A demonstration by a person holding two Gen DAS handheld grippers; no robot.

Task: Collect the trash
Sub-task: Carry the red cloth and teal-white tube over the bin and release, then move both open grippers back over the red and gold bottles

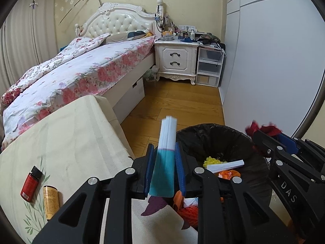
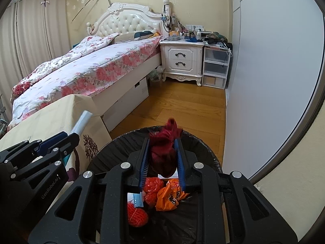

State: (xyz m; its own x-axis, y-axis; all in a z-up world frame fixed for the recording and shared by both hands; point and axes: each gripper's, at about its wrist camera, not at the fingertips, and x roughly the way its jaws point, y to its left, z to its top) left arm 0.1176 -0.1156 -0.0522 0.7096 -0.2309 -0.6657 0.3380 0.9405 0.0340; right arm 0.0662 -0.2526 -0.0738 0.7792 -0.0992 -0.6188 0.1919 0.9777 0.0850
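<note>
- The left claw is clamping a folded paper packet, teal below and white above; its blue pads are pressing both long sides, the packet's white end sticking up past the fingertips.
- The right claw is gripping a dark red crumpled wad; the pads are pinching it from both sides, with a tuft poking out beyond the tips.
- A black-lined trash bin is sitting on the wooden floor; the right claw is hanging over its open mouth, the left one is hovering at its left rim, beside the counter's edge.
- Inside the bin, orange wrappers, a red knitted ball, a yellow scrap and a folded white paper are lying in a heap.
- The counter, draped in a cream cloth with a leaf print, is standing just left of the bin; a red bottle and a tan bottle are lying on their sides near its front edge.
- Beyond the bin a strip of bare floor is running between the flowered bed on the left and a white wardrobe on the right; a white nightstand and a clear drawer unit are closing its far end.
</note>
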